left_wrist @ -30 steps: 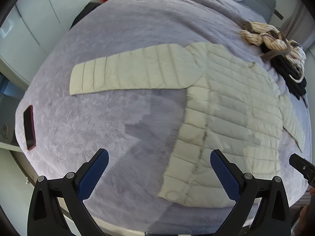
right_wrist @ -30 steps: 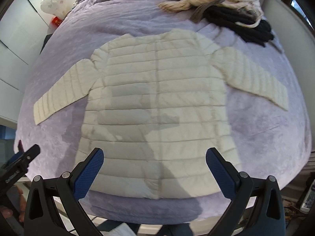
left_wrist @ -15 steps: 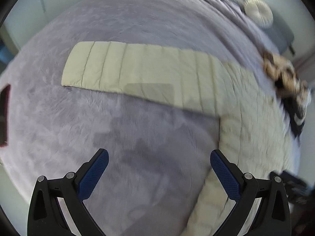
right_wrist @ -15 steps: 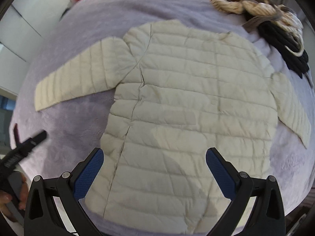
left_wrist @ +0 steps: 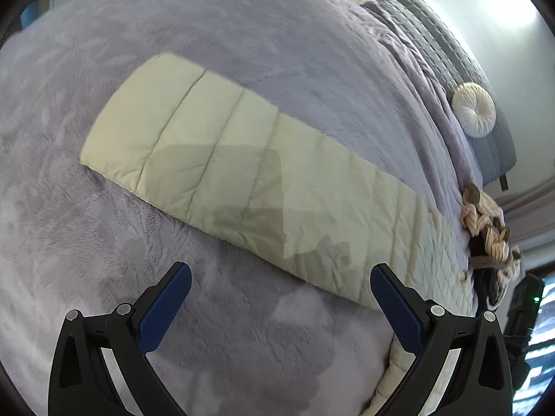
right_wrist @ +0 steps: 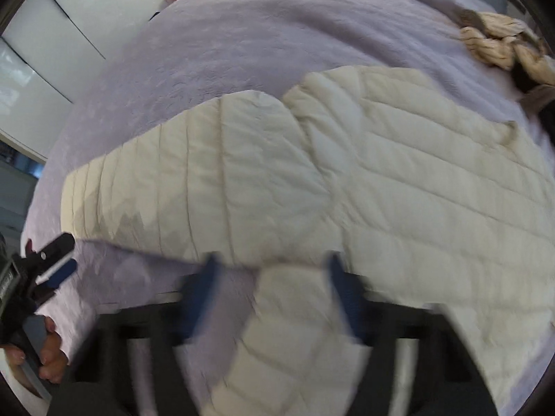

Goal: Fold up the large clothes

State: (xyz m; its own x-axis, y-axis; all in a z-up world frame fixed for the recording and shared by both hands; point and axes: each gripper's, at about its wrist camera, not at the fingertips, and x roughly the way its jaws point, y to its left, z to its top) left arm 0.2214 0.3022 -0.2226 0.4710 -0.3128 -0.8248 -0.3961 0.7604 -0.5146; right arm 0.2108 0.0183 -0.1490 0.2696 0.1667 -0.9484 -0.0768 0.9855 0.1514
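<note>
A cream quilted puffer jacket [right_wrist: 416,180] lies flat on the lavender bedspread [right_wrist: 242,41]. One of its sleeves [left_wrist: 242,173] stretches out to the left. My left gripper [left_wrist: 279,274] hangs open just over the sleeve's near edge, nothing between its blue pads [left_wrist: 166,305]. It also shows at the left edge of the right wrist view, the left gripper [right_wrist: 55,260] held by a hand [right_wrist: 48,357]. My right gripper [right_wrist: 272,263] is blurred and low over the jacket where sleeve meets body. Its jaws are closing, with jacket fabric between them and a gap still showing.
A pile of braided beige and black clothing [left_wrist: 489,228] lies past the jacket's far side. A round white cushion [left_wrist: 473,109] rests by the grey headboard [left_wrist: 485,131]. White cabinet doors [right_wrist: 69,34] stand beyond the bed's left side.
Both grippers dropped closer to the bed. The left swung over to the outstretched sleeve; the right moved to the sleeve-body junction and its jaws narrowed from wide open.
</note>
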